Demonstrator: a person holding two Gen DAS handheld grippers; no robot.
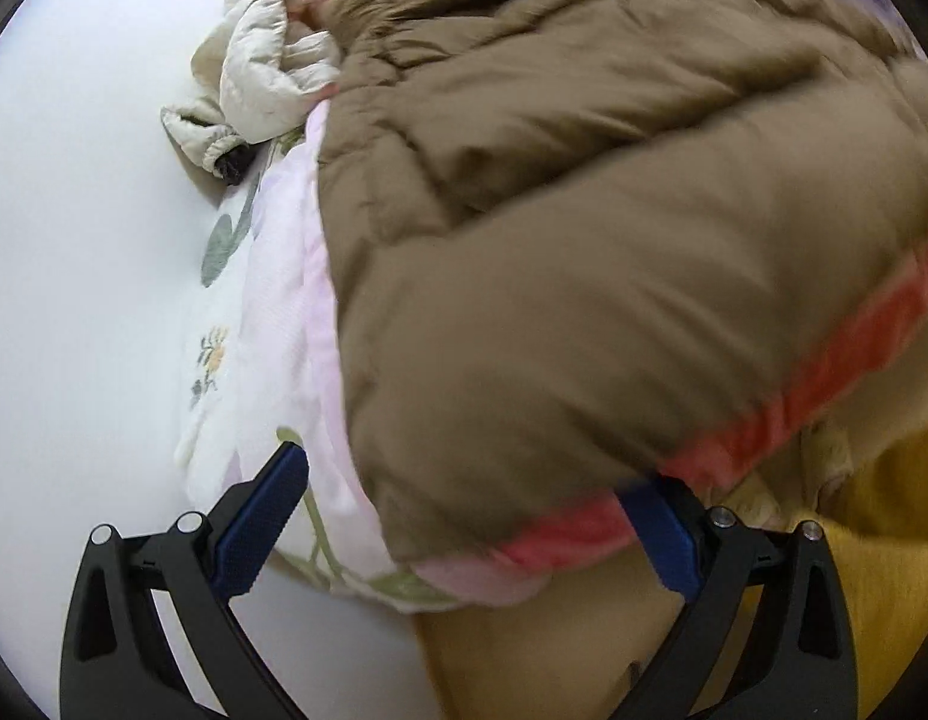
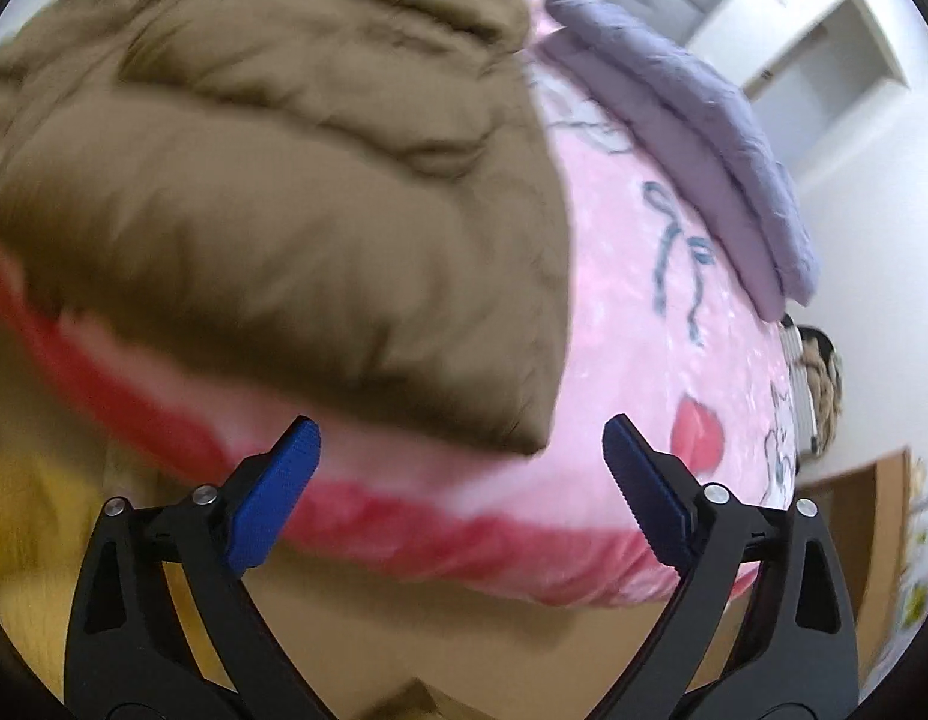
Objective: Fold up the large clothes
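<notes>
Both grippers, left (image 1: pixel 470 516) & right (image 2: pixel 461 480), gape wide, empty, at the bed (image 2: pixel 674 300) edge. Brown puffer jacket (image 2: pixel 272 180) lies on it: bulky, soft, prob slippery; grab hem corners.

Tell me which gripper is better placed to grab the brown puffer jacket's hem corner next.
Probably right. The right gripper has open jaws just below the brown puffer jacket where its bottom corner shows. The left gripper, also open, faces only the hem's long edge, with no corner in view.
</notes>
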